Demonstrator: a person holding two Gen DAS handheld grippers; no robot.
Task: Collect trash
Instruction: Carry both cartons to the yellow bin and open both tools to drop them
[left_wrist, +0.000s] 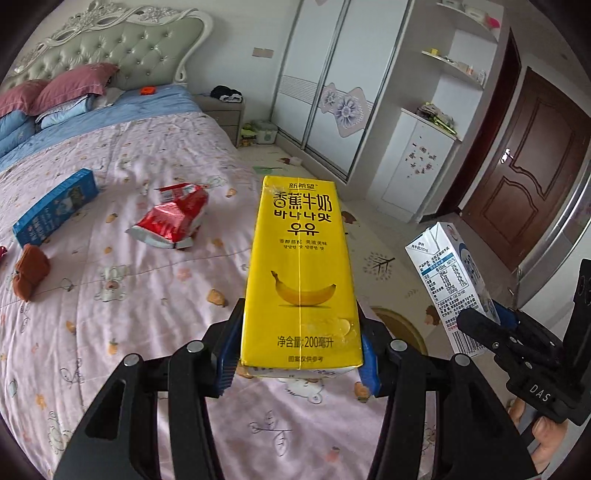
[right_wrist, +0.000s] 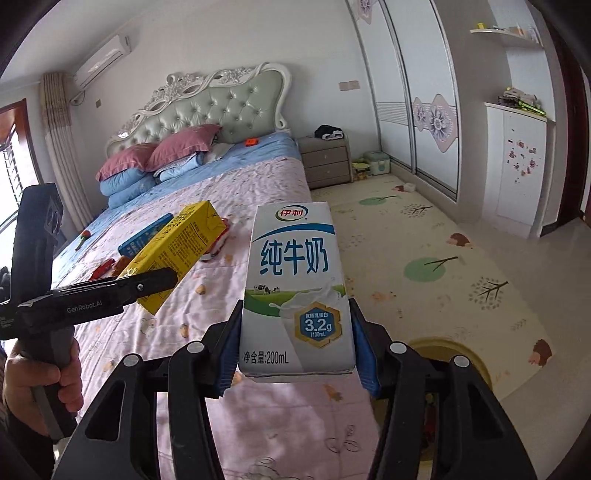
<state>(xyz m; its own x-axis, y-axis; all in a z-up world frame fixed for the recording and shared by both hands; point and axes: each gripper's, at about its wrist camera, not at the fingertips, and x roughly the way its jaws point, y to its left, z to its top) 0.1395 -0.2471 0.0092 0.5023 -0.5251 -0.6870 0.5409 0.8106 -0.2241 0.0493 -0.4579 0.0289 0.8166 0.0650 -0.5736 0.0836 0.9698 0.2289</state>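
Two cartons were gripped above the bed (left_wrist: 122, 325). Left gripper (left_wrist: 300, 354) clamped the yellow banana-milk carton (left_wrist: 301, 273). Right gripper (right_wrist: 297, 350) clamped the white milk carton (right_wrist: 295, 288).

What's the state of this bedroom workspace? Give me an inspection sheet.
Surface: bed, pink patterned quilt.
Job's things: yellow banana milk carton and white milk carton, both held; blue carton and red wrapper on the quilt.
Clutter: brown socks on the quilt.
Grippers: left gripper shut on the yellow carton; right gripper shut on the white carton.
Cables: nothing seen.
Surroundings: wardrobe, nightstand, play mat.
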